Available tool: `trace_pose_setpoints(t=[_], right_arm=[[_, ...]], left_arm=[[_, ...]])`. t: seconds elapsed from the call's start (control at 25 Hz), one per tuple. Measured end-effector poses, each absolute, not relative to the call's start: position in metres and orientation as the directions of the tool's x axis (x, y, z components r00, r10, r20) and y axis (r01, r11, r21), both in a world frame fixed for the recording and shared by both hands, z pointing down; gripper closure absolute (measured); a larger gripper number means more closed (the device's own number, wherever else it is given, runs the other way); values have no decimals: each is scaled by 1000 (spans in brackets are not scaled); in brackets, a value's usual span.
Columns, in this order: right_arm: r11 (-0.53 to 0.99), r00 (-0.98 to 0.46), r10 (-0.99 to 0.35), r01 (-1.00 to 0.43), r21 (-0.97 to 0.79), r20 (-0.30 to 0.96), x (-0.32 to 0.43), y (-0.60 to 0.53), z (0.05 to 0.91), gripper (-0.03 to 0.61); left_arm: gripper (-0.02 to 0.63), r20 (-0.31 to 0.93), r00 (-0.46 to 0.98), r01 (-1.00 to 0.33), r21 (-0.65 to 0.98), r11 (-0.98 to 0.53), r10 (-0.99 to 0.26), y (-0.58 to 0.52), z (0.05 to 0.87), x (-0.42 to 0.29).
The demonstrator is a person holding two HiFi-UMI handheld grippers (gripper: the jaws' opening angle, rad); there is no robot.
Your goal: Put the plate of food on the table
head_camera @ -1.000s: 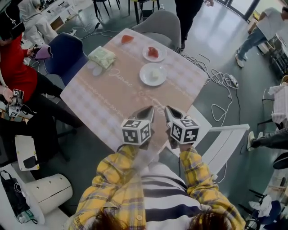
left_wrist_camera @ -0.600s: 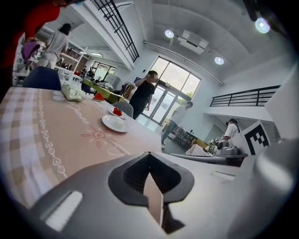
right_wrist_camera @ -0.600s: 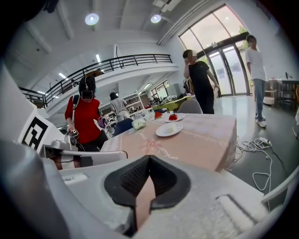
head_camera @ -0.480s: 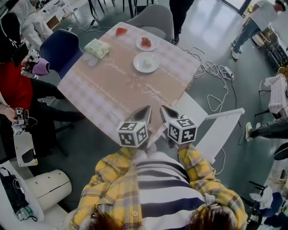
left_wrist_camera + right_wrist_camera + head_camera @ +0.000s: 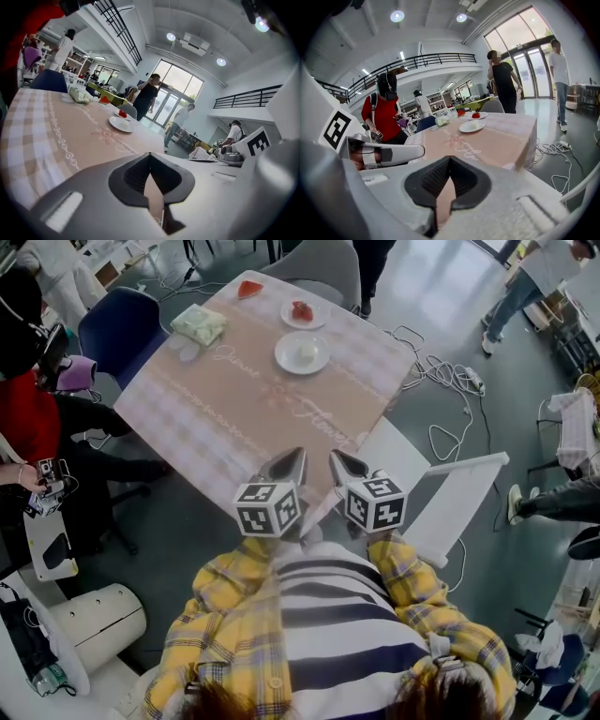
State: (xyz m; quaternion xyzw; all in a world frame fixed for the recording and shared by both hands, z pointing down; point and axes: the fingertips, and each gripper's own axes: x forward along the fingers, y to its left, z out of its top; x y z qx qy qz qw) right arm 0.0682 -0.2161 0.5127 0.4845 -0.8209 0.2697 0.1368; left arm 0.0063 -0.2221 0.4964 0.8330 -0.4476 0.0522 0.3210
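Observation:
The table (image 5: 234, 418) wears a pink checked cloth. At its far end stand a white plate with pale food (image 5: 302, 352) and a smaller plate with red food (image 5: 301, 312). Both grippers hang side by side at the table's near corner, far from the plates. My left gripper (image 5: 289, 465) is shut, with nothing between its jaws. My right gripper (image 5: 341, 466) is shut and empty too. In the left gripper view the pale-food plate (image 5: 122, 123) lies well beyond the closed left gripper (image 5: 151, 161). The right gripper view shows that plate (image 5: 472, 126) beyond the closed right gripper (image 5: 449, 164).
A green packet (image 5: 198, 324) and a red item (image 5: 249, 289) lie at the table's far left. A blue chair (image 5: 122, 334), a grey chair (image 5: 323, 273) and a white chair (image 5: 450, 507) ring the table. Cables (image 5: 450, 395) trail on the floor. A person in red (image 5: 28, 418) sits left.
Both grippers have drawn back from over the table's near edge towards the body. The table and plates now sit farther up in the head view.

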Motion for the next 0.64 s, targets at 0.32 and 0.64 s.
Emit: trace_pose_setpoints(t=[0.32, 0.64], right_arm=[[379, -481, -724, -876, -298, 494, 68, -224, 514, 581], [348, -453, -730, -891, -293, 512, 74, -226, 519, 581]], left_arm=[[611, 380, 597, -778, 492, -392, -707, -226, 499, 6], [611, 384, 617, -764, 499, -408, -687, -229, 500, 9]])
